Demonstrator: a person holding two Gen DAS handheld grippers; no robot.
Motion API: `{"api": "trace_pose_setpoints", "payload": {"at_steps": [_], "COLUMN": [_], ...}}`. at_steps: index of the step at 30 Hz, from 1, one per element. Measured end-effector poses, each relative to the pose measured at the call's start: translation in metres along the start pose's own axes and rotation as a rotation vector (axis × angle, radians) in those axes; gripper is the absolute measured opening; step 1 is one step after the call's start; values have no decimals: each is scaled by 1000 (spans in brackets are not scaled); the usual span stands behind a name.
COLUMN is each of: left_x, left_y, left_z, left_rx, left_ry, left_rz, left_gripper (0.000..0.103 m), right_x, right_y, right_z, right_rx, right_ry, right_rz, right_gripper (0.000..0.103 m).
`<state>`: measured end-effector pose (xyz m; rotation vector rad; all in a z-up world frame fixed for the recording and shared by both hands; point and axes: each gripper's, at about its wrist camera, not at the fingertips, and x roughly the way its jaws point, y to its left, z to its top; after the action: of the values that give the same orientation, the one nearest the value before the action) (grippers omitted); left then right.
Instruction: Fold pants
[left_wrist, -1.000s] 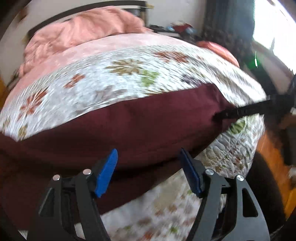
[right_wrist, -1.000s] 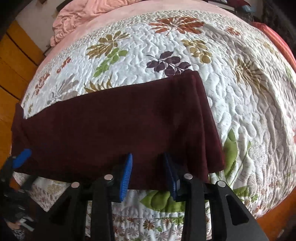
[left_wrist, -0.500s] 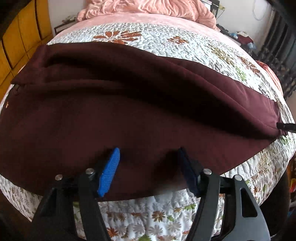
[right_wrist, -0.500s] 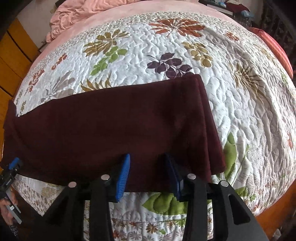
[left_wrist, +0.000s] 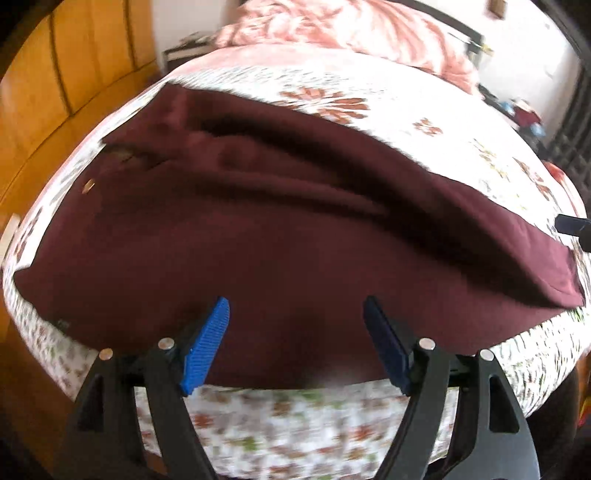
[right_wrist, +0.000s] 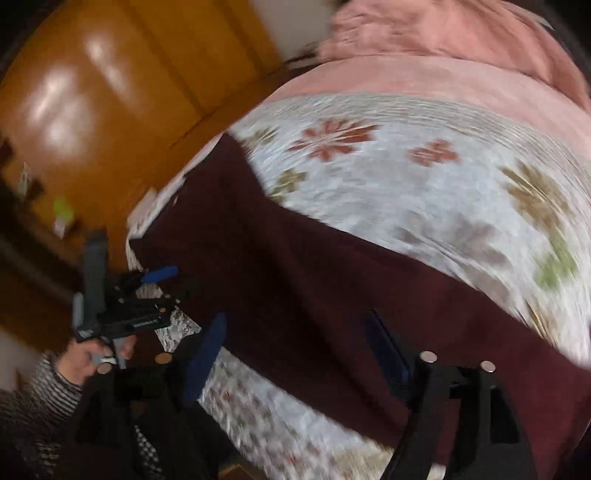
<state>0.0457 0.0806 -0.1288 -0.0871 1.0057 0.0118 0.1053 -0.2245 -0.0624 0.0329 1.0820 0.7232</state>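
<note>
Dark maroon pants (left_wrist: 280, 236) lie folded lengthwise across the floral quilt (left_wrist: 424, 122), waist end at the left with a small metal button (left_wrist: 88, 184). My left gripper (left_wrist: 297, 325) is open and empty, its blue pads over the near edge of the pants. In the right wrist view the pants (right_wrist: 325, 288) run diagonally; my right gripper (right_wrist: 295, 347) is open and empty above their near edge. The left gripper also shows in the right wrist view (right_wrist: 147, 295), held in a hand at the waist end. The right view is blurred.
Pink bedding (left_wrist: 351, 33) is heaped at the head of the bed. An orange wooden wardrobe (right_wrist: 92, 92) stands to the left of the bed. The quilt's front edge (left_wrist: 295, 424) hangs down just below my grippers. Dark furniture (left_wrist: 569, 122) stands at the far right.
My right gripper has opened wider and swung left toward the waist end, blurring its view. My left gripper stays open and has shifted slightly left along the pants.
</note>
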Motion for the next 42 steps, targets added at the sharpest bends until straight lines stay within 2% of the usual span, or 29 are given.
{"api": "trace_pose_setpoints", "payload": {"at_steps": [2,6,7,8,10,12,19,24,27,31,33,35,36,37,39,42], "left_x": [-2,-3,-2,-3,-1,0,13,11,10,10,7,1,-3,-7,-12,-12], "left_y": [13,34,40,45,53,57,57,63,65,64,66,72,77,83,94,115], "left_z": [-2,-5,-7,-9,-11,-12,-6,-9,-9,-7,-6,-4,-3,-1,2,5], "left_rx": [-29,-81,-98,-107,-120,-120,-91,-128,-136,-135,-140,-147,-152,-160,-173,-200], "left_ry": [8,26,30,31,34,35,28,6,6,8,6,-5,-18,-32,-52,-43], "left_rz": [8,31,33,36,35,25,35,13,5,6,-5,-15,-15,-5,22,43], "left_gripper": [75,78,79,79,79,80,85,86,86,86,86,86,86,86,86,86], "right_x": [26,65,73,82,90,94,57,32,45,95,107,106,103,100,91,80], "right_y": [14,24,26,25,27,25,45,64,74,80,78,78,78,79,83,90], "right_z": [14,28,30,32,31,32,26,12,-4,-31,-35,-34,-33,-32,-26,-12], "right_rx": [-44,-110,-113,-108,-104,-94,-157,-217,-252,-280,-260,-253,-261,-269,-278,-299], "right_ry": [51,135,152,167,191,209,118,60,108,225,222,218,216,221,224,213], "right_rz": [19,-39,-45,-49,-66,-100,-58,13,43,-31,-42,-37,-32,-14,21,22], "right_gripper": [79,79,74,67,18,4,4,4,3,4,4,7,13,25,38,40]}}
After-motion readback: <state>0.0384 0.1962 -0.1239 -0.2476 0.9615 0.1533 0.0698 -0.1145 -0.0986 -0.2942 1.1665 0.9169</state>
